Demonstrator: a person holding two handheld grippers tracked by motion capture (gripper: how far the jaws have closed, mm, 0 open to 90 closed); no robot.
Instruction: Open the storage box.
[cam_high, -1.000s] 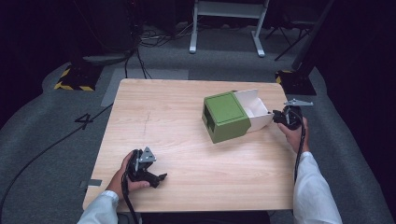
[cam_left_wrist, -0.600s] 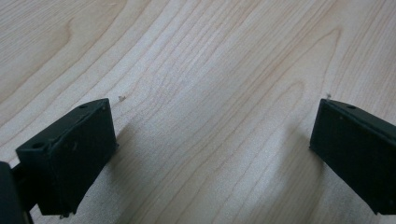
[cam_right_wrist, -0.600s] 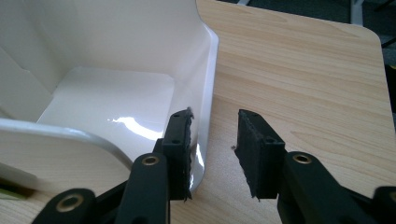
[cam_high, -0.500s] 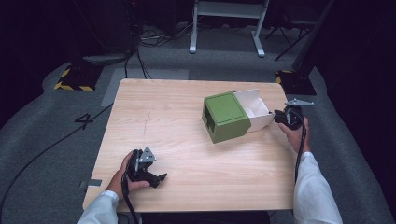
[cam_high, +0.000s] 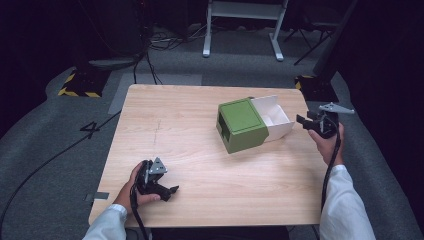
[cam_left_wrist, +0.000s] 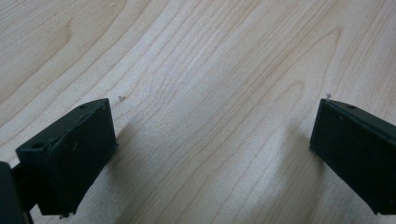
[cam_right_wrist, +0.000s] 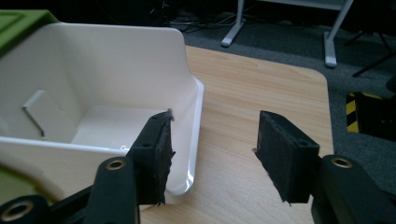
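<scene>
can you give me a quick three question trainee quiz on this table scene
1. True or false: the white plastic drawer is pulled out of the green box-shaped sleeve.
2. Which gripper is nearer the drawer? A left gripper B right gripper
3. Fill in: the left gripper's fingers frame bare ____ on the wooden table.

Key: 1 true; 2 B; 3 wood.

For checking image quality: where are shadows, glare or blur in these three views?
High view: table evenly lit, surroundings dark. Left gripper view: soft jaw shadows on the wood, jaws slightly blurred. Right gripper view: small glare on the white drawer rim, background soft.
</scene>
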